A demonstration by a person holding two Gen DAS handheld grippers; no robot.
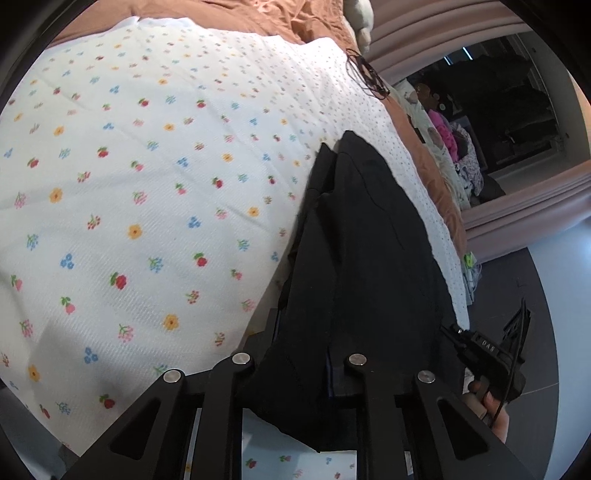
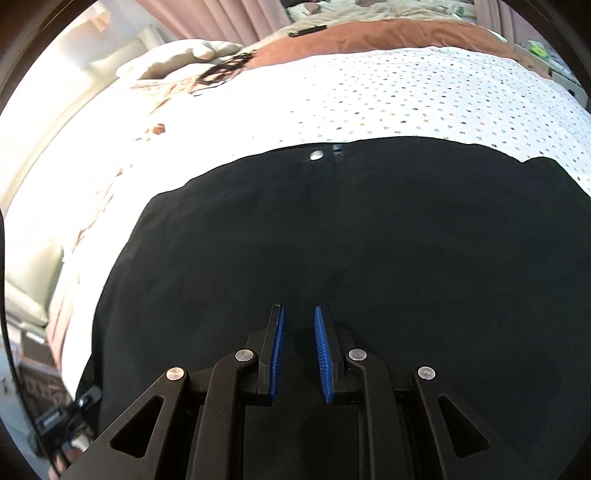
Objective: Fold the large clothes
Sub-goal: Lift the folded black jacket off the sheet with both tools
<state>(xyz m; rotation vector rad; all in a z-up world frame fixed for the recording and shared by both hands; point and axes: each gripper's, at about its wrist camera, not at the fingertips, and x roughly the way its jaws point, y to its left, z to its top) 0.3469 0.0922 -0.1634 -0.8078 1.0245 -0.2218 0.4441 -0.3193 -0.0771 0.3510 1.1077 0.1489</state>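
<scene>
Floral bedspread (image 1: 147, 184), brown blanket (image 1: 258, 18), pink curtains (image 1: 443, 26), grey floor (image 1: 535, 314)

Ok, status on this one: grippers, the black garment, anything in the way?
Left gripper shut on black garment. Right gripper open, over it. Garment on floral sheet. Nothing in the way.

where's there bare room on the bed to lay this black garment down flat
The widest free patch is the white floral sheet, bordered by the black garment on one side and the rumpled brown blanket beyond. It is crowded at the bed's edge: a black tangle of cord and piled clothes.
</scene>
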